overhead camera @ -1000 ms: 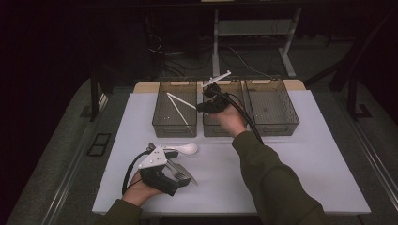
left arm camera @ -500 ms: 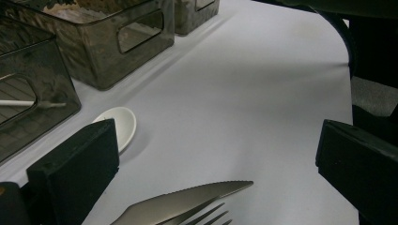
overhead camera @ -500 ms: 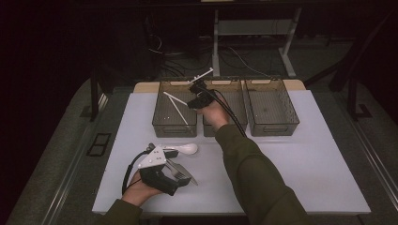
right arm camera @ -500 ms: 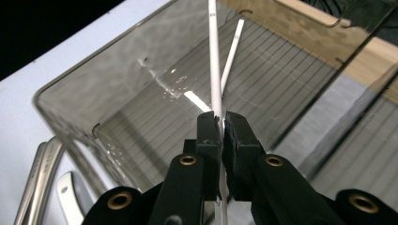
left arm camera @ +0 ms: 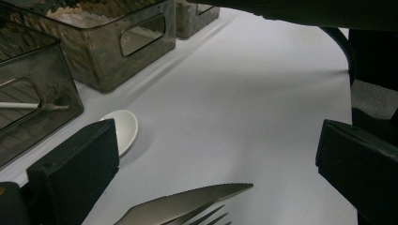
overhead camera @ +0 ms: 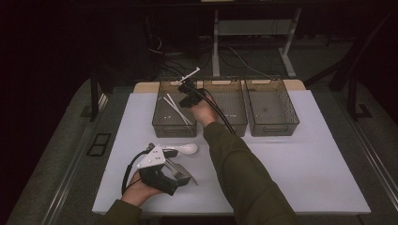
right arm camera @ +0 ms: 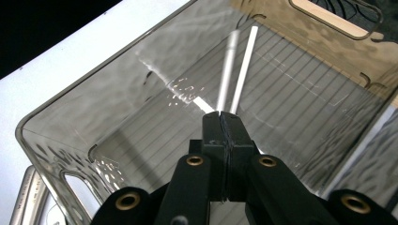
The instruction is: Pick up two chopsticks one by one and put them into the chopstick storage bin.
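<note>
While our right gripper [right arm camera: 220, 119] hovered over the left bin [overhead camera: 160, 123], its jaws were clamped on a white stick [right arm camera: 228, 65] angled above the sticks [overhead camera: 177, 108] lying inside. Our left gripper [left arm camera: 216, 173] rested with jaws apart over a knife [left arm camera: 187, 204] and fork [left arm camera: 213, 218], beside a white spoon [overhead camera: 184, 149].
</note>
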